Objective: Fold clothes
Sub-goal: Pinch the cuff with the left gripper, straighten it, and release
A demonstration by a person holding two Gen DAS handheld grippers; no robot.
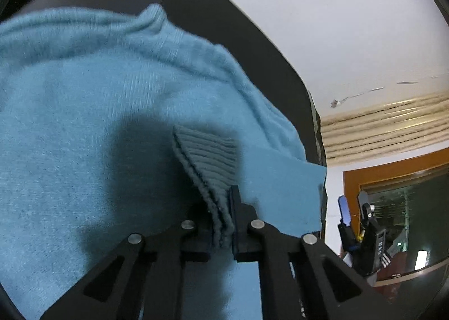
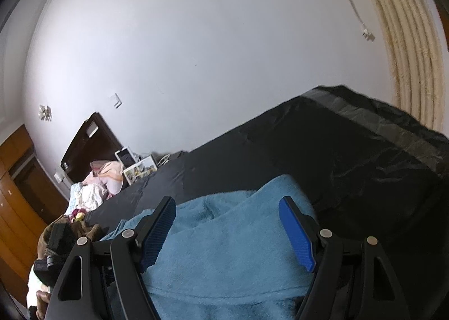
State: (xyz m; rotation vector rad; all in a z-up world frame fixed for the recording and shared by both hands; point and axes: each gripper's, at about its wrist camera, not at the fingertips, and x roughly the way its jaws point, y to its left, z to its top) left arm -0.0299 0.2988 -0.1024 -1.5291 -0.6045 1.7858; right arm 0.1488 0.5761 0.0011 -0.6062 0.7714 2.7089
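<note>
Only the left view shows the left gripper (image 1: 221,216) clamping the sweater's (image 1: 84,112) ribbed cuff (image 1: 209,162); right gripper (image 2: 227,224) gapes.

A fuzzy, matt blue knit sweater (image 1: 84,101) with a ribbed cuff (image 1: 209,162) lies on a surface (image 2: 350,157) draped in creased, faintly shiny black cloth. The right tool (image 2: 227,224) pairs matt black plastic with textured blue pads (image 2: 297,235).

White wall (image 2: 182,39); black-covered table (image 2: 350,151); dark headboard (image 2: 87,140); cream ribbed curtain (image 2: 407,39); wooden doorframe (image 1: 393,168).
</note>
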